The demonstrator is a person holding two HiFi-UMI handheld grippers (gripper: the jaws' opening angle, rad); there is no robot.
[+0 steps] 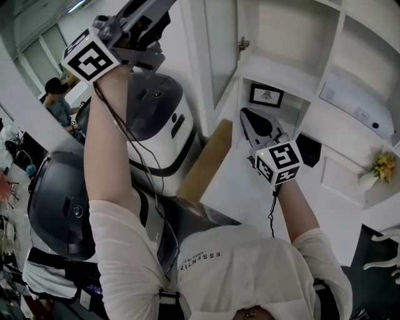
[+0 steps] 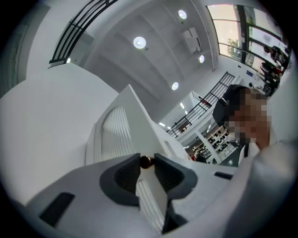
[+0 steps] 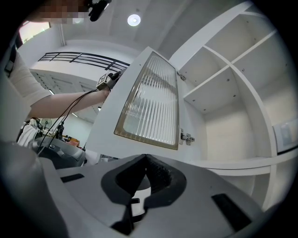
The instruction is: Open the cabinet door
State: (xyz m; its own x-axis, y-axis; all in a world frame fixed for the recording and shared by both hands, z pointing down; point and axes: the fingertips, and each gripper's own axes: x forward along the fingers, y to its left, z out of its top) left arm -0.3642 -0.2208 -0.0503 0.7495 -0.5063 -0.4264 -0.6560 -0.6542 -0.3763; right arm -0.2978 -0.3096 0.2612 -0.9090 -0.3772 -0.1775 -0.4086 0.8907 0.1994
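Observation:
The white cabinet door [image 1: 220, 47] with its ribbed glass pane [image 3: 151, 104] stands swung out from the cabinet. A small brass knob [image 2: 146, 161] sits on its free edge. My left gripper [image 1: 156, 9] is raised high, and its pads [image 2: 132, 169] are shut on that knob; in the right gripper view it shows as the left gripper [image 3: 108, 81] at the door's far edge. My right gripper [image 1: 249, 119] hangs lower in front of the shelves. The right gripper [image 3: 145, 157] is shut with nothing in it, apart from the door.
Door hinges [image 3: 186, 137] join the door to the open white shelves [image 3: 223, 93]. A framed picture [image 1: 267, 95] stands in a lower shelf, a flower vase [image 1: 381, 169] at the right. Two grey-and-white machines [image 1: 156, 119] stand at the left; a person [image 1: 59, 103] is beyond them.

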